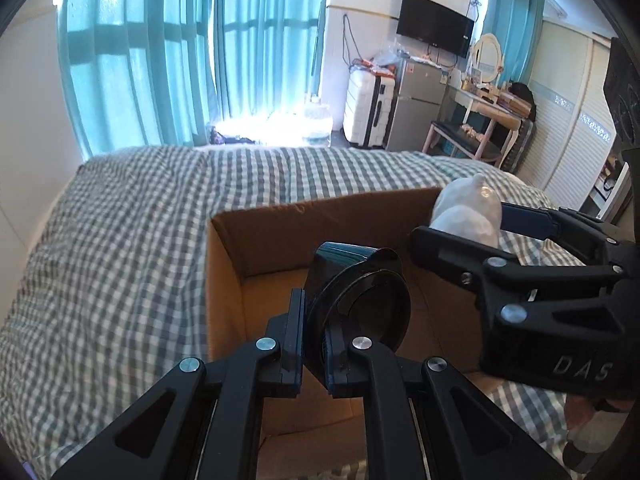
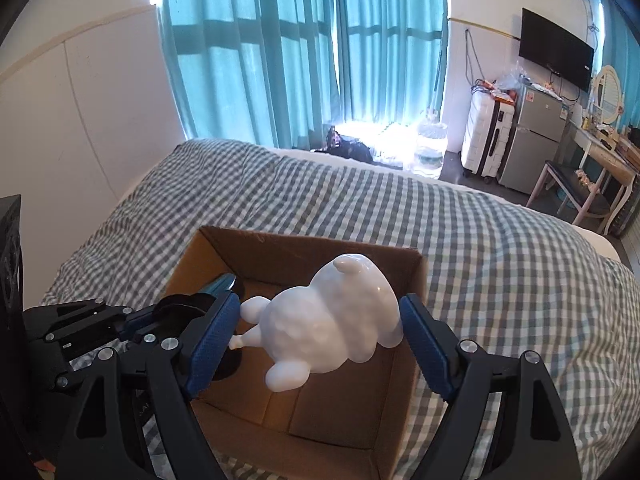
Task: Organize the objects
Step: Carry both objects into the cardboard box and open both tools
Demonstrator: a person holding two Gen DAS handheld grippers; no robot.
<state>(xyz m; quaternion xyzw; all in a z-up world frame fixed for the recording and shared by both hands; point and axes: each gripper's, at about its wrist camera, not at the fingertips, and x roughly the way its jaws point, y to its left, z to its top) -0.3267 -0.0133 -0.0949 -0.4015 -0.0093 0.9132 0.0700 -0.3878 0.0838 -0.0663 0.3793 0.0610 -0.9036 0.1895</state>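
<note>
Right tool [image 2: 320,330] gripping a glossy white animal figure [image 2: 332,328] over the open cardboard box [image 2: 416,280] on the checked bed [image 2: 500,248], left tool [image 1: 314,344] clamping a black round-lidded object [image 1: 352,300] above the box, its shape staying hard to make out.

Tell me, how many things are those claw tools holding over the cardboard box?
2. The left gripper clamps a black round-based object above the cardboard box; the right gripper grips a white animal figurine over it. The box's near corners are hidden.

Checked bed [image 2: 460,232], open cardboard box [image 2: 304,248] on it
</note>
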